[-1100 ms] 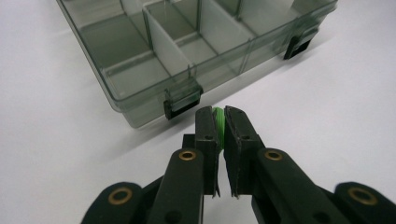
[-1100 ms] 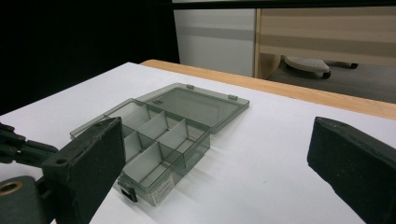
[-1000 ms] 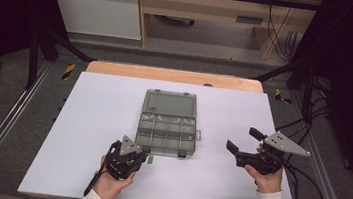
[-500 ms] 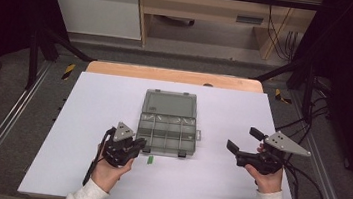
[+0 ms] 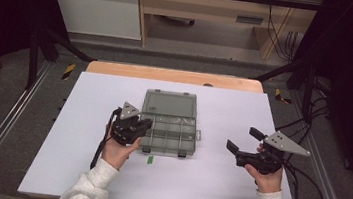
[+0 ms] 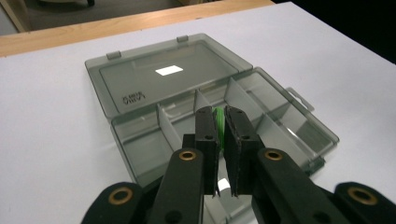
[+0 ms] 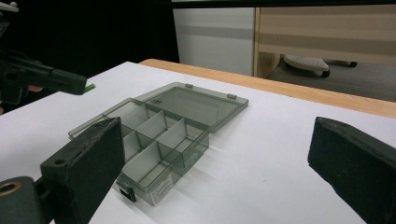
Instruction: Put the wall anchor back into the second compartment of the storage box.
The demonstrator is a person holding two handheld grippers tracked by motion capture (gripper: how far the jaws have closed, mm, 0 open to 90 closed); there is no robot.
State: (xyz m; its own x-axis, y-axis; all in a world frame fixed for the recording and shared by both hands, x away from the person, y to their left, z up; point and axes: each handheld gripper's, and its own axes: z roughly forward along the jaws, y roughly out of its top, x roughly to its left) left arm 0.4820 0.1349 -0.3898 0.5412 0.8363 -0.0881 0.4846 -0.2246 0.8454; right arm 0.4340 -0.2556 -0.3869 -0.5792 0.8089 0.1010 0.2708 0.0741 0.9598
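White board covers the worktop point(image 5: 81, 169), with a strip of bare wood showing at its far edge and dark floor around it.

Starting at the left gripper point(image 6: 219, 135): its two black jaws are clamped on a small green piece point(image 6: 217, 120), a thin sliver of bright plastic that peeks out between the pads. From the right gripper view the same piece pokes out as a short green tip point(image 7: 89, 86) beyond the jaw ends. It looks light, stiff and smooth, so it probably weighs next to nothing but could slip or twist if the pinch loosens; a grip across its flat faces, near the middle, seems the safest hold.

Just beyond and below the left gripper sits the open organiser box point(image 5: 169, 124), in the middle of the worktop. It is smoky, see-through plastic, hard and glossy, with thin upright dividers making several small compartments; its flat lid point(image 6: 163, 79) lies folded back on the far side, hinged at two tabs. The box seems light enough to slide if nudged, and the dividers look thin and a bit brittle.

Another small green bit point(image 5: 149, 160) lies on the white board just near of the box.

Off to the right, well apart from the box, the right gripper point(image 5: 242, 145) hangs with its jaws wide apart, nothing between them.
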